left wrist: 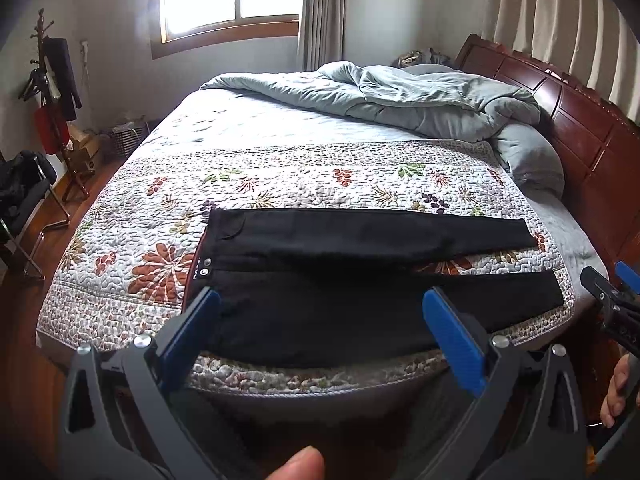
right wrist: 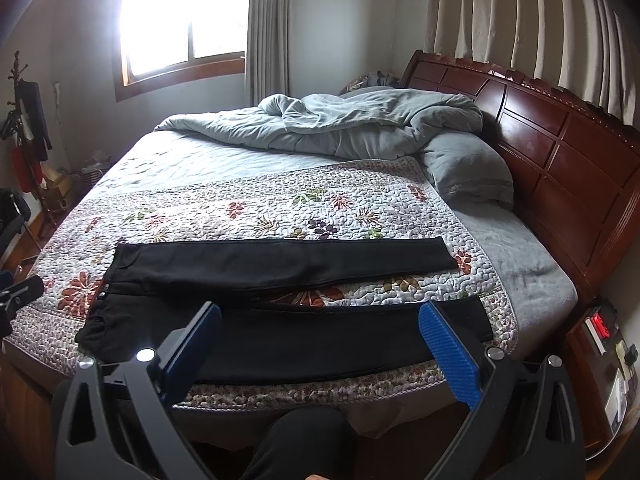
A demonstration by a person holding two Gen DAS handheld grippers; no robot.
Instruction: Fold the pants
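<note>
black pants (left wrist: 360, 276) flat on quilt (left wrist: 280, 184), near leg partly hidden behind left tongs (left wrist: 320, 308)

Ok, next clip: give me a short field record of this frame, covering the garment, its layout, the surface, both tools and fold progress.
garment: black pants
layout: flat, legs spread apart, waistband to the left, hems to the right
surface: floral quilt on the bed
left tool: open, holding nothing, hovering at the near edge by the waist end
right tool: open, holding nothing, hovering over the near leg
fold progress: not yet started
background: grey duvet, wooden headboard
</note>
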